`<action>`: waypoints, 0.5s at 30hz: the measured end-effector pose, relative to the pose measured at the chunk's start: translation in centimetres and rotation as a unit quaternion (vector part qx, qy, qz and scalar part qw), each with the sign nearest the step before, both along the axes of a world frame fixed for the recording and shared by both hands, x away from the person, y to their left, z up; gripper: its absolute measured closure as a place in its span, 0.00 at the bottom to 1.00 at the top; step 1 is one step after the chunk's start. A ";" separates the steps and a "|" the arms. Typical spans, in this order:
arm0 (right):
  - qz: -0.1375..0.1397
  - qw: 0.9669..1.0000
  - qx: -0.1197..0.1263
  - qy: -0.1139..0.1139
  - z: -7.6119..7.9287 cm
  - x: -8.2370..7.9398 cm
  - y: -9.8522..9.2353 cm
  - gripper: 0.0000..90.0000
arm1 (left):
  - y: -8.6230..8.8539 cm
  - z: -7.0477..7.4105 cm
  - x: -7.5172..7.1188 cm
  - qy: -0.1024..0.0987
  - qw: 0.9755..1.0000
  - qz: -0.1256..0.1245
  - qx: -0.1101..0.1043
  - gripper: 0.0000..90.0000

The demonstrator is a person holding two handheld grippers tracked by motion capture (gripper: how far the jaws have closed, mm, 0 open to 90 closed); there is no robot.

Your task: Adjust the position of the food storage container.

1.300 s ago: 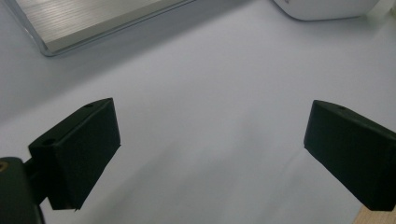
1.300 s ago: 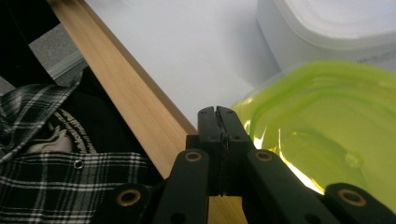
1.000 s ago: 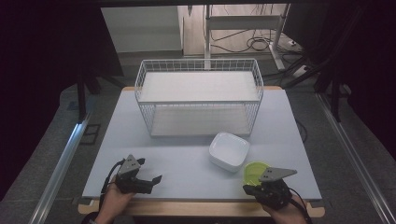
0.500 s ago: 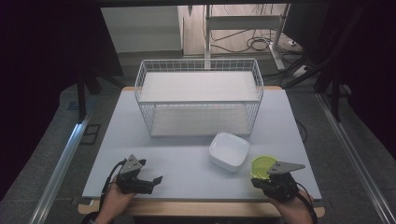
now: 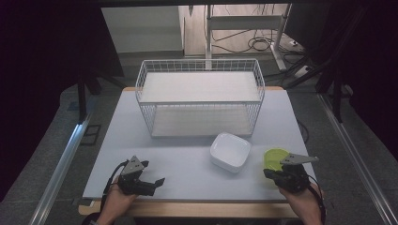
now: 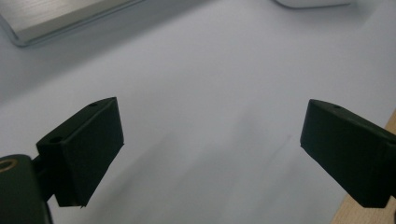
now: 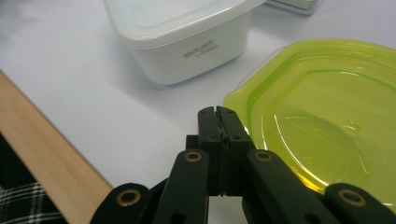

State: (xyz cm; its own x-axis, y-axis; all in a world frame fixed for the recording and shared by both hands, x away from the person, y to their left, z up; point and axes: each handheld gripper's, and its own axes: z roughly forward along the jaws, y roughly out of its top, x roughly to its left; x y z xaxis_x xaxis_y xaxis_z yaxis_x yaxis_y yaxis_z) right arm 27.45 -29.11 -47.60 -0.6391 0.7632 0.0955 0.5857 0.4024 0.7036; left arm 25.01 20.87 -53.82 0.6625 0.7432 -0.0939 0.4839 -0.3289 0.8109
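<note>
A shallow translucent green dish [image 5: 273, 158] [image 7: 327, 107] lies on the white table near its front right corner. My right gripper [image 5: 268, 174] [image 7: 218, 112] is shut, with its tips low at the dish's near-left rim; nothing shows between the jaws. Just left of the dish sits a white square bowl [image 5: 230, 152] [image 7: 182, 32]. At the front left, my left gripper [image 5: 157, 182] [image 6: 210, 154] rests with its jaws wide open over bare table, nothing between them.
A white wire basket [image 5: 199, 96] stands at the back middle of the table, and its base [image 6: 56, 18] shows in the left gripper view. The wooden table edge [image 7: 42, 154] runs close under the right gripper. Metal rails flank the table.
My right gripper has moved to the right and a little away from the front edge, and the green dish has shifted the same way with it. The left gripper has stayed put.
</note>
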 end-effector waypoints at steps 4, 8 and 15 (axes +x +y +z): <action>-0.016 1.000 0.001 -0.004 0.0 0.8 -1.0 1.00 | -0.1 -0.1 0.0 -0.013 1.000 -0.005 0.003 0.06; -0.023 1.000 0.002 -0.006 0.0 0.9 -1.2 1.00 | -0.1 0.0 0.0 -0.013 1.000 -0.002 -0.004 0.06; -0.017 1.000 0.009 -0.018 0.2 0.7 0.4 0.96 | 0.1 0.1 0.2 -0.001 0.999 0.006 -0.035 0.06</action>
State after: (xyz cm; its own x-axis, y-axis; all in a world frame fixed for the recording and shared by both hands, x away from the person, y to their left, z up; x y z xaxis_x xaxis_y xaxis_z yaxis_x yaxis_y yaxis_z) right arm 28.17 -28.75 -47.37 -0.6154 0.7834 0.0867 0.5740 0.3701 0.7305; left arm 25.24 21.00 -53.68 0.6542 0.7424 -0.1445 0.4856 -0.2659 0.8328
